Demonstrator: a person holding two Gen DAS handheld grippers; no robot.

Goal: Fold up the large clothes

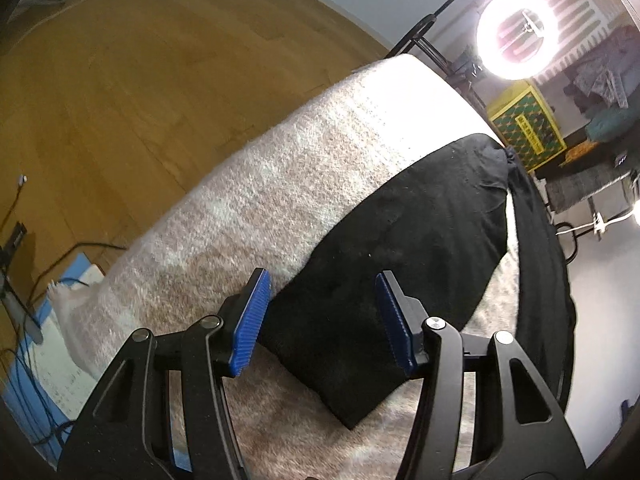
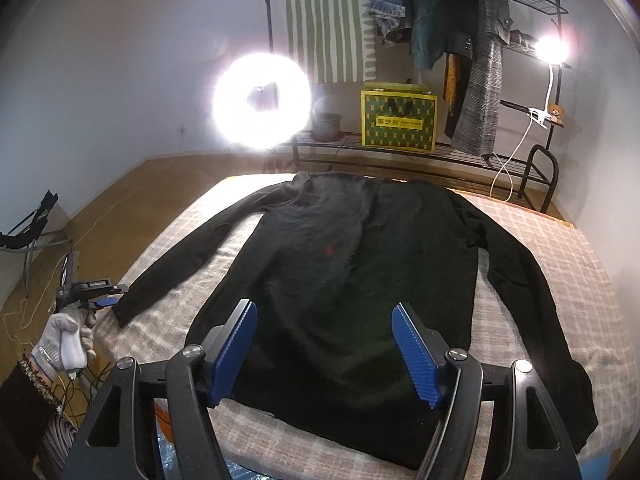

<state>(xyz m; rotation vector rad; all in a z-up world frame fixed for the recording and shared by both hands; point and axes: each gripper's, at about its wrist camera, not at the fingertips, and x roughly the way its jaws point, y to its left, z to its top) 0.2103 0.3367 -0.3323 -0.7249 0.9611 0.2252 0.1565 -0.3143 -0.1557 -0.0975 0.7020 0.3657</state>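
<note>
A black long-sleeved sweater (image 2: 360,260) lies flat on a checked pink-and-white blanket (image 2: 540,240), both sleeves spread outward. My right gripper (image 2: 324,344) hangs open above the sweater's lower body near the hem, with nothing between its blue pads. In the left wrist view, my left gripper (image 1: 324,312) stands open over the end of one sleeve (image 1: 400,240); the cuff (image 1: 340,380) lies flat on the blanket (image 1: 260,200) below the fingers, and the pads do not press it. From the right wrist, the left gripper (image 2: 105,301) shows beside that cuff, held by a gloved hand (image 2: 68,340).
A bright ring light (image 2: 262,98) stands past the bed's far end. Behind it is a metal rack with a yellow box (image 2: 398,120), hanging clothes (image 2: 480,60) and a clip lamp (image 2: 554,50). Wooden floor (image 1: 120,100), cables and a blue mat (image 1: 40,360) lie left of the bed.
</note>
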